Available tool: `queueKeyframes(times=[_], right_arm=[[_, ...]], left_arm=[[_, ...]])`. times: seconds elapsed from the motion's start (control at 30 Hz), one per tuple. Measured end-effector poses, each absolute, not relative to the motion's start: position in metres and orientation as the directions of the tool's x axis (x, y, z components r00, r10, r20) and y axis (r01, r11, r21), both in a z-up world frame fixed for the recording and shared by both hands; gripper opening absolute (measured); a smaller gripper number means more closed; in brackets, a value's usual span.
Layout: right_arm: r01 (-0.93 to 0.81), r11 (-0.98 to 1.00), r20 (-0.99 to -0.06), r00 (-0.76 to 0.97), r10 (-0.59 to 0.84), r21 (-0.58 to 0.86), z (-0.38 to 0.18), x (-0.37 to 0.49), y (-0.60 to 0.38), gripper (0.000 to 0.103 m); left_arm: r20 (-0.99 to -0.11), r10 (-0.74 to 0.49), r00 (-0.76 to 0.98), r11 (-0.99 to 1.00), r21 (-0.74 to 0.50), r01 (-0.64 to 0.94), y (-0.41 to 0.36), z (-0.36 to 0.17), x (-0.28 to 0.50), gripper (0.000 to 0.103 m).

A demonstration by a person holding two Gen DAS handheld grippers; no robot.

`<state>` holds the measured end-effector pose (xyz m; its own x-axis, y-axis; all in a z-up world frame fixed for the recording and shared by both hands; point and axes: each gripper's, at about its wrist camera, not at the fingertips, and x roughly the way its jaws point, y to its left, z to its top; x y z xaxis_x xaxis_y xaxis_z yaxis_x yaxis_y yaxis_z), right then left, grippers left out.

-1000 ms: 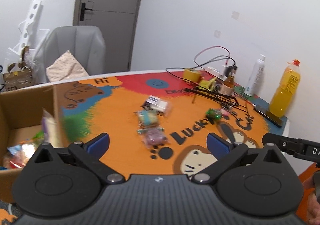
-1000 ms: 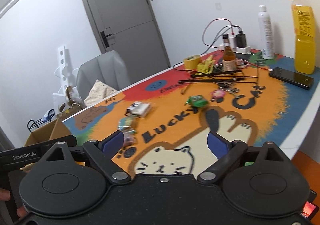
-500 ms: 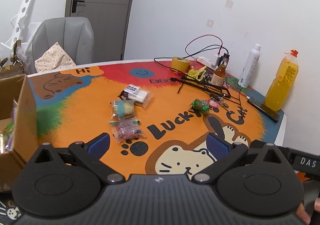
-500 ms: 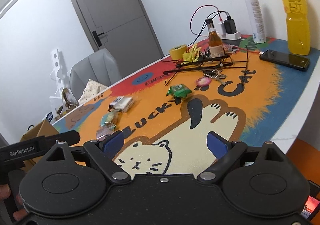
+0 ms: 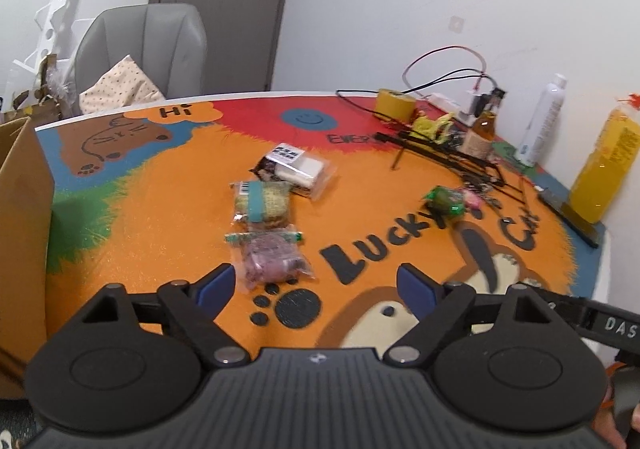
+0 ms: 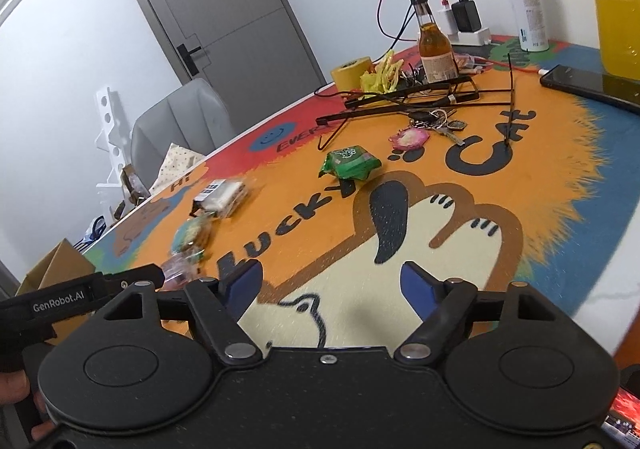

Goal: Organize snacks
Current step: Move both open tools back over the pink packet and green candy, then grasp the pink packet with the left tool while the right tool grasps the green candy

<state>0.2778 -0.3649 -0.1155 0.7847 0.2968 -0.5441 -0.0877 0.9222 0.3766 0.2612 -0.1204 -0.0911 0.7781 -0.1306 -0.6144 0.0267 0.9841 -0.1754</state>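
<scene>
Left gripper (image 5: 316,287): it is held above the near part of the table mat; the blue fingers (image 5: 216,285) are seen apart, nothing is between them, and the jaws have just been closing a little.
Right gripper (image 6: 332,285): it is held above the cat drawing of the table mat; its fingers (image 6: 416,283) are also apart and empty, and the jaws have just been closing.
Table mat (image 5: 160,217): a colourful mat with the words "Lucky Cat" is spread over the table; it is taken as the landmark for all places.
Purple snack (image 5: 272,255): a clear packet with purple content is laid on the orange area of the mat, just before the left finger of the left gripper, not touched.
Teal-band snack (image 5: 262,201): it is placed just behind the purple snack on the mat.
White snack (image 5: 298,169): a clear packet with a white block and a barcode label is laid further behind, near the middle of the mat.
Green snack (image 6: 350,163): it is laid alone near the letters "Lucky" of the mat, well apart from the other three.
Cardboard box (image 5: 22,233): it is stood at the left edge of the mat; its inside cannot be seen.
Orange bottle (image 5: 604,165): it is stood upright at the far right corner of the mat, with a phone (image 6: 588,83) lying beside.
</scene>
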Motion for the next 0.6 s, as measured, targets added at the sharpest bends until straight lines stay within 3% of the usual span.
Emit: queueKeyframes(times=[0.43, 0.6], right_arm=[[-0.072, 0.917, -0.555, 0.776, 0.298, 0.391, -0.125, 0.341, -0.367, 0.077], [-0.068, 0.919, -0.563, 0.772, 0.295, 0.388, -0.128, 0.358, -0.368, 0.077]], left_arm=[[-0.686, -0.077, 0.723, 0.984, -0.170, -0.057, -0.112, -0.122, 0.311, 0.069], [-0.688, -0.054, 0.723, 0.987, -0.146, -0.066, -0.112, -0.125, 0.319, 0.054]])
